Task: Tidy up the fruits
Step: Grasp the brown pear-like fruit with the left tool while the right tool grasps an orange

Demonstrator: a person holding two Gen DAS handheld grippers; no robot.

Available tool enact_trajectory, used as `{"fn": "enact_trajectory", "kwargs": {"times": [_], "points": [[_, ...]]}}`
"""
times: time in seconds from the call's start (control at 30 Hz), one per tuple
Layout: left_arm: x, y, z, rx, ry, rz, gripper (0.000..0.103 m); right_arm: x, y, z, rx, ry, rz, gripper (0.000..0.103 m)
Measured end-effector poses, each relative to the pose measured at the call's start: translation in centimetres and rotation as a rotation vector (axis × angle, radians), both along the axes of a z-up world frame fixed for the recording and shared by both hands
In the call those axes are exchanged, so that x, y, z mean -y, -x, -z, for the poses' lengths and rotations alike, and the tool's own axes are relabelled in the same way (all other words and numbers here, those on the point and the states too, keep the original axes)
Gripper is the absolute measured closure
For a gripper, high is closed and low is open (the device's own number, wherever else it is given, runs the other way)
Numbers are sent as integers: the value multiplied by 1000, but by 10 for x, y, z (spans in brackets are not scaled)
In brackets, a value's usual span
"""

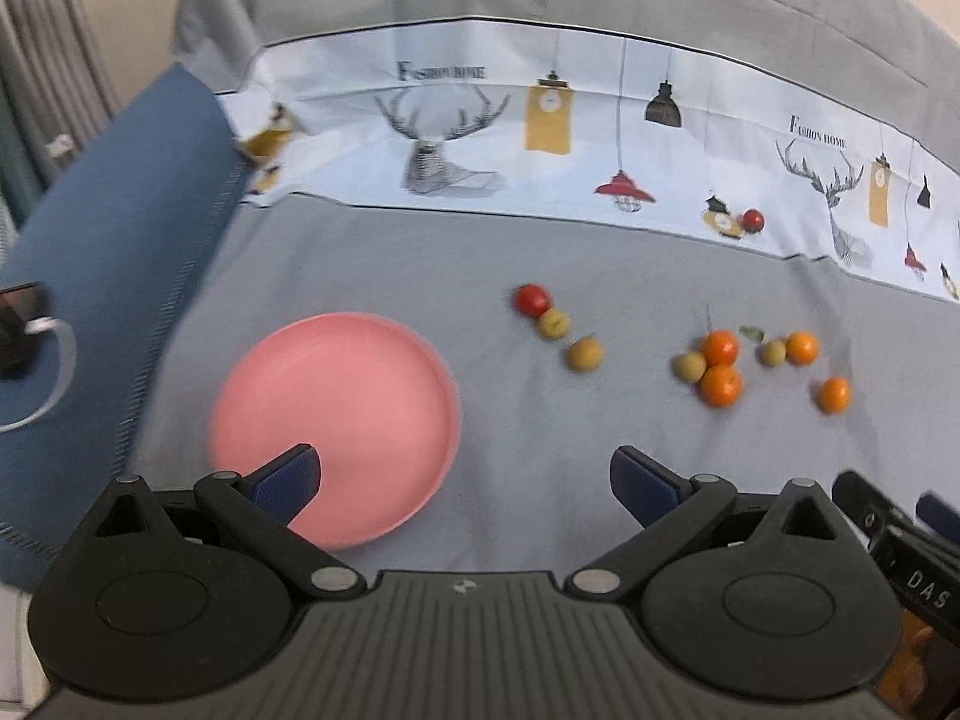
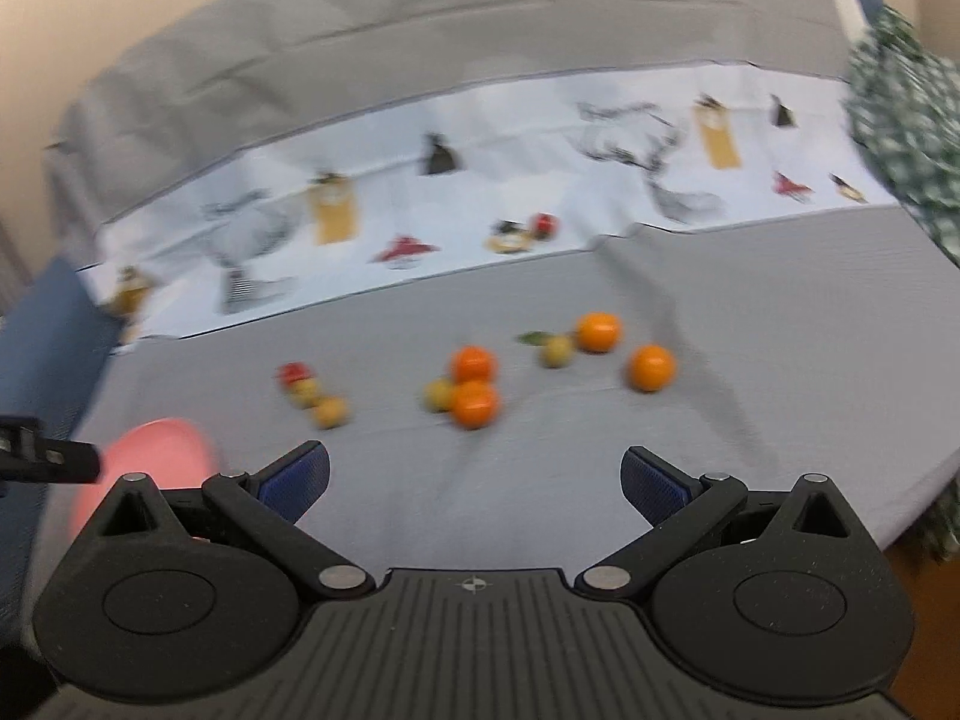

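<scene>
- Your left gripper (image 1: 465, 483) hangs above the grey cloth (image 1: 372, 264) with its jaws wide apart and nothing between them; its left blue pad (image 1: 288, 477) overlaps the near rim of the pink plate (image 1: 336, 420) in the left wrist view.
- Your right gripper (image 2: 474, 480) also has its jaws spread apart and empty, over bare cloth nearer to you than the fruit; this view is motion-blurred.
- The pink plate holds no fruit. All the fruit lies to the right of the plate, on the cloth.
- Closest to the plate is a row of 3: a red fruit (image 1: 531, 299), then 2 yellow-green fruits (image 1: 553, 324) (image 1: 585, 354), the first touching the red one.
- Further right of the plate is a cluster of 2 oranges (image 1: 720, 348) (image 1: 720, 387) and a yellow-green fruit (image 1: 690, 367), packed together.
- Beyond that cluster, still further from the plate, sit another yellow-green fruit (image 1: 773, 353) beside an orange (image 1: 802, 348), with a small green leaf (image 1: 753, 333) nearby, and 1 orange (image 1: 834, 394) alone.
- Far behind the plate, on the printed white band (image 1: 540, 138), a small red fruit (image 1: 753, 219) lies well apart from the rest.
- Left of the plate lies a blue cloth (image 1: 102, 252).
</scene>
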State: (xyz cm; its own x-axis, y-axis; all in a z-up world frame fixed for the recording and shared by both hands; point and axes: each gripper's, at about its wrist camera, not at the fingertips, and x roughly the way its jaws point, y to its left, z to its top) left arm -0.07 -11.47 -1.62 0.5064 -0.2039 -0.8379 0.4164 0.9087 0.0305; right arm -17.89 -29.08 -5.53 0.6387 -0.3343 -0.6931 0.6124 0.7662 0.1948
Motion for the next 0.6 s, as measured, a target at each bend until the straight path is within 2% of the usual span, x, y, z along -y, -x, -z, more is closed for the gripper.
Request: {"fn": "enact_trajectory", "kwargs": {"times": [0.2,0.33,0.6], "points": [[60,-46,49,-46,-24,-16,0,65,-29,51,-69,14,107,1],[93,-80,90,-104,-53,-32,0,116,-53,90,-106,-34,179,1],[136,-125,160,-144,-123,-42,0,165,-100,149,-196,-47,158,0]]}}
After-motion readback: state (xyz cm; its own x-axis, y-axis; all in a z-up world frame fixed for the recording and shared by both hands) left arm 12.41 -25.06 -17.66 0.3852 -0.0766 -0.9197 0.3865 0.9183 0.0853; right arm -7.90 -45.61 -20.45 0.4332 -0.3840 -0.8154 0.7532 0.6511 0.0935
